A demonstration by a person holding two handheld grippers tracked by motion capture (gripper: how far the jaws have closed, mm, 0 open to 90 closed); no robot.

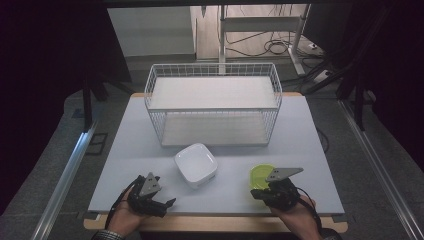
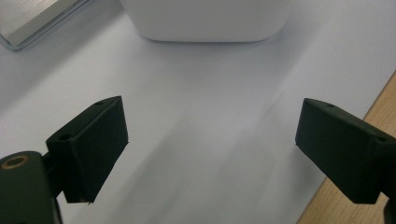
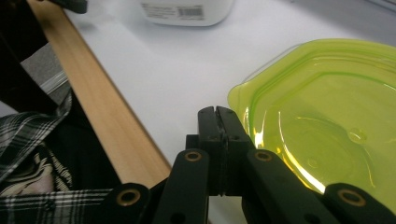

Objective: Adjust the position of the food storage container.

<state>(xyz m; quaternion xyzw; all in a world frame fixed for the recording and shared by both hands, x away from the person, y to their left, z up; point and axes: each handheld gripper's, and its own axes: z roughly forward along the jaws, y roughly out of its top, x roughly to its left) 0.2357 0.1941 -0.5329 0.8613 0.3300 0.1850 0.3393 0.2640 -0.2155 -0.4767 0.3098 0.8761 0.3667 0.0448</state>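
A person is holding two grippers over the near edge of a pale grey table [image 1: 300, 150]. At the left, the left gripper [image 1: 162, 204] is hovering by the near left edge of the table, and in the left gripper view its two black jaws are standing wide apart with only bare tabletop between them, gripping nothing. Just ahead of it, near the middle of the table, a white square bowl [image 1: 196, 165] is sitting upright. Behind the bowl, toward the far side, a white wire basket [image 1: 214, 105] is standing on the table with a flat white shelf inside. At the right, a shallow yellow-green dish [image 1: 261, 174] is lying on the table near the front edge. The right gripper [image 1: 257, 194] is resting just beside the dish's near rim; in the right gripper view its jaws are pressed together, pinching nothing, alongside the dish's rim.
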